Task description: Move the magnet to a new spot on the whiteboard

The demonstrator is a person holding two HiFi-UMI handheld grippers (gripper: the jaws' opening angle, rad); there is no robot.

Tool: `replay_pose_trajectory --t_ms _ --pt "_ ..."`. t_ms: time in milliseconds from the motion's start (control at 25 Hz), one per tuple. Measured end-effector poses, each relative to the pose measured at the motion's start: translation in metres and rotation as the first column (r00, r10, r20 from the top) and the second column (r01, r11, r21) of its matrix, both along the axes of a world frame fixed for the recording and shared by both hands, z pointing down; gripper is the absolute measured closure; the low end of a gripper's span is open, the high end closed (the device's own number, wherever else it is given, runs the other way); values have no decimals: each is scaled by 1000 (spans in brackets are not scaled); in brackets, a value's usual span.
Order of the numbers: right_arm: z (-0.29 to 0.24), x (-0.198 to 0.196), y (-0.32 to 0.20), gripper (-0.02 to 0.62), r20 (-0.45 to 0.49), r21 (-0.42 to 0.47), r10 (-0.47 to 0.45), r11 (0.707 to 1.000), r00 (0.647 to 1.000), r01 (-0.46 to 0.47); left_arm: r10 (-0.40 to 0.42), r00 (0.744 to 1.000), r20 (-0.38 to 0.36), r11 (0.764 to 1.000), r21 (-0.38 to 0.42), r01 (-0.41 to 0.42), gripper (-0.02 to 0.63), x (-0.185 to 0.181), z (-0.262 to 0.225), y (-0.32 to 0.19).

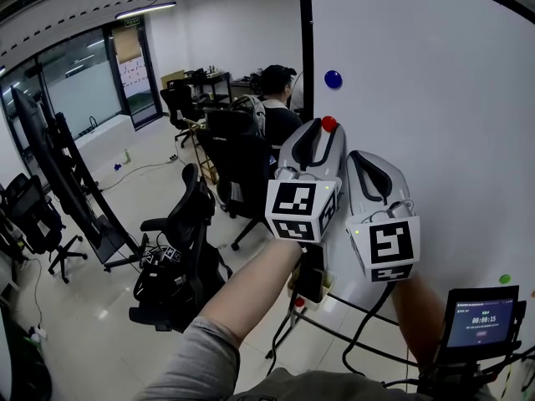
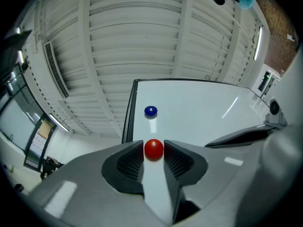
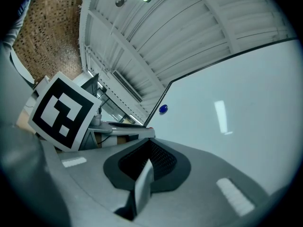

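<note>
The red round magnet (image 1: 329,124) sits at the tip of my left gripper (image 1: 324,134), below the blue magnet (image 1: 333,78), near the left edge of the whiteboard (image 1: 435,98). In the left gripper view the red magnet (image 2: 153,148) fills the gap between the two ribbed pads, and both pads touch it. The left gripper (image 2: 154,157) is shut on it. The blue magnet (image 2: 150,110) is a short way beyond, on the whiteboard (image 2: 203,103). My right gripper (image 1: 361,160) hangs just right of the left one, close to the board. Its jaws (image 3: 147,167) are shut with nothing between them.
The whiteboard's black frame (image 1: 306,48) runs down just left of the magnets. A green magnet (image 1: 504,279) sits low on the board's right side, above a timer screen (image 1: 481,316). Office chairs (image 1: 180,249) and a seated person (image 1: 276,98) are off to the left.
</note>
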State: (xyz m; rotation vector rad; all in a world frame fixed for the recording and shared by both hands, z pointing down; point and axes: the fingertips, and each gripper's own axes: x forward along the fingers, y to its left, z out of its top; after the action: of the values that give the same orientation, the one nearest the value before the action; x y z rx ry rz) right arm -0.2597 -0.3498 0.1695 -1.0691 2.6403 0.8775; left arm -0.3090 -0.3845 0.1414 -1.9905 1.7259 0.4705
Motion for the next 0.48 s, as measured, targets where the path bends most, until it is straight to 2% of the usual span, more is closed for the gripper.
replay_pose_trajectory --t_ms 240,480 --pt "9 7 -7 591 -6 -30 12 999 1000 -13 -56 998 20 998 26 55 499 6 17 10" --pt "17 35 -6 591 -3 -54 46 997 999 -46 -48 997 52 999 23 47 606 39 36 25"
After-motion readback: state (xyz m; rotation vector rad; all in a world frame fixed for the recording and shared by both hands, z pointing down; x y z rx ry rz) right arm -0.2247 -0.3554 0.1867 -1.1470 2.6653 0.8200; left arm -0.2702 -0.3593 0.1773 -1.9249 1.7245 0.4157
